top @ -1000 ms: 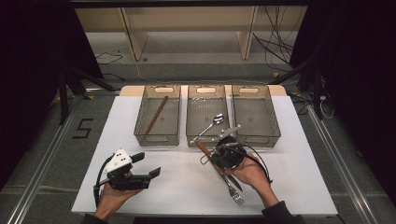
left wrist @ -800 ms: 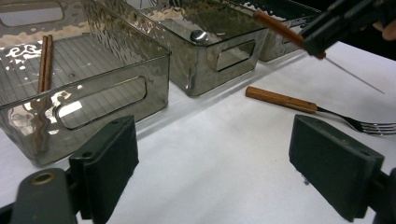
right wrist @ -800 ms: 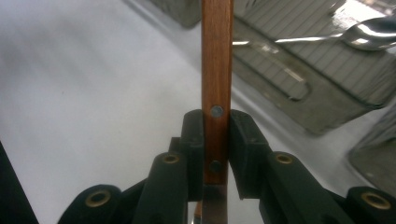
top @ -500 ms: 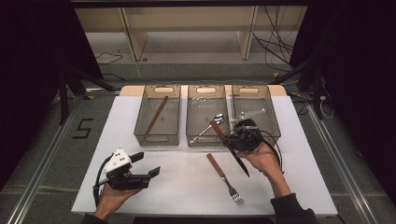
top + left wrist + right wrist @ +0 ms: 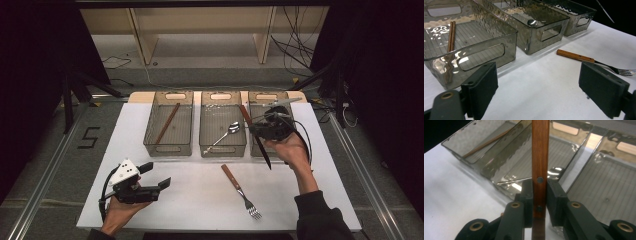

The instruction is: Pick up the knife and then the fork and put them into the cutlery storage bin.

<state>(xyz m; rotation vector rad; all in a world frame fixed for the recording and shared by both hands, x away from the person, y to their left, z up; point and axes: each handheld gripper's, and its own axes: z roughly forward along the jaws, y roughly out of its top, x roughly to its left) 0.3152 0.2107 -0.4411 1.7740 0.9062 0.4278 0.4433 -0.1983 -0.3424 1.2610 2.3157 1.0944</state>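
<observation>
Right gripper (image 5: 264,131) clamped on knife (image 5: 255,136) at wooden handle, held above right bin (image 5: 295,107). Knife rigid, light; blade thin, slick. Handle the safer hold. Left gripper (image 5: 152,176) jaws wide, empty.

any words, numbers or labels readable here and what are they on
"5": black tape figure on the grey floor left of the white table, read from the high view.
No print can be made out on the three bins, the knife, the fork or either set of tongs.
</observation>
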